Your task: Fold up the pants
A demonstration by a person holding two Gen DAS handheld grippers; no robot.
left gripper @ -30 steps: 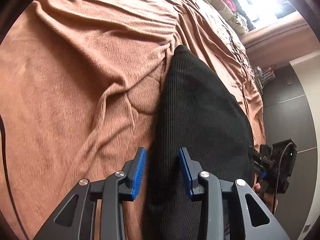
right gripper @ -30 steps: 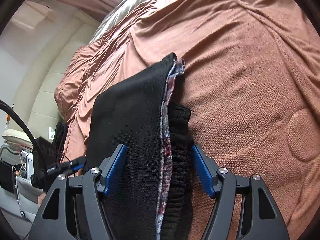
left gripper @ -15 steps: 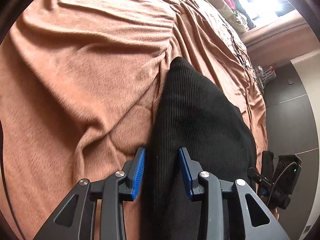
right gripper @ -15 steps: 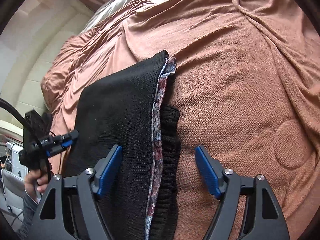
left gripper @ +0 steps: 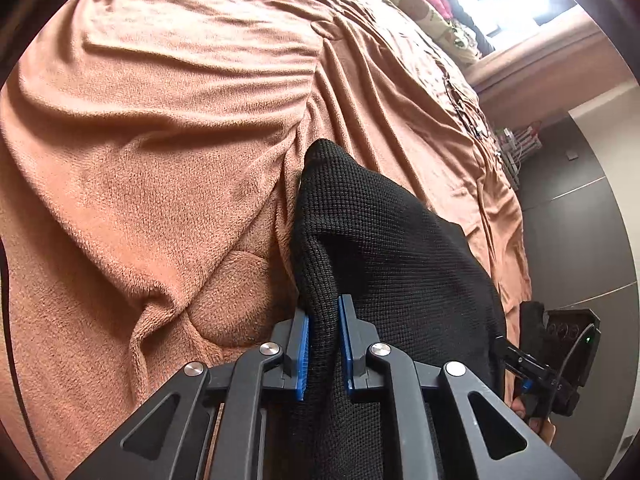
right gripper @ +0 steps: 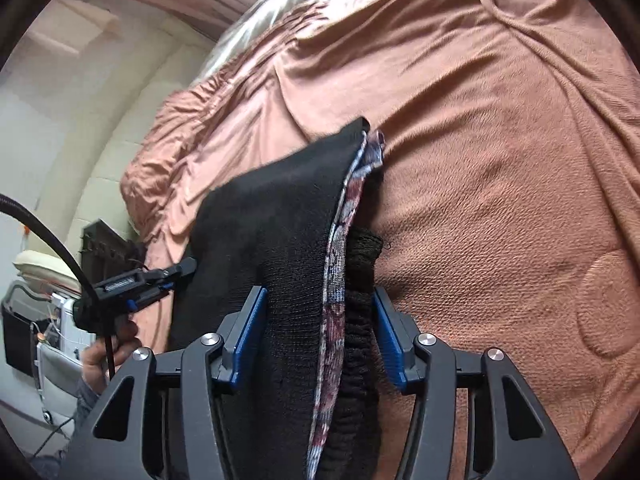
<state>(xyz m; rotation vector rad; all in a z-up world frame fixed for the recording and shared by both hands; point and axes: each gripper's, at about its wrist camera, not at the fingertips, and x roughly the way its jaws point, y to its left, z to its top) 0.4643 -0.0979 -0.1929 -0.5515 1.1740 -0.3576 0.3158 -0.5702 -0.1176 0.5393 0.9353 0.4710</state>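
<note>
Your pants (left gripper: pixel 384 248) are black knit, lying in a folded stack on the bed, on top of the brown blanket (left gripper: pixel 160 152). In the right wrist view the pants (right gripper: pixel 280 216) show a patterned lining (right gripper: pixel 340 264) along the open edge, with a ribbed black layer, seemingly the waistband (right gripper: pixel 360 320), just beside it on the blanket (right gripper: pixel 500 160).

Your left gripper (left gripper: pixel 323 344) has its jaws closing, nearly together; a raised ridge of the black fabric runs between the blue pads (left gripper: pixel 303 350) and both pads touch it. The same gripper (right gripper: pixel 188 270) shows from the right wrist view at the far edge of the pants, with your hand (right gripper: pixel 104 344) on its handle.

Your right gripper (right gripper: pixel 320 336) has its jaws closing, at roughly half width. The black layer, the lining and the ribbed edge all sit between the pads (right gripper: pixel 250 332); each pad lies against the fabric. From the left wrist view the right gripper (left gripper: pixel 516 360) is seen at the far side of the pants; its tips are hidden behind the fabric.

The blanket is creased in long folds. A pale wall (right gripper: pixel 80 120) is beyond the bed on one side, a dark cabinet (left gripper: pixel 576 216) on the other.
</note>
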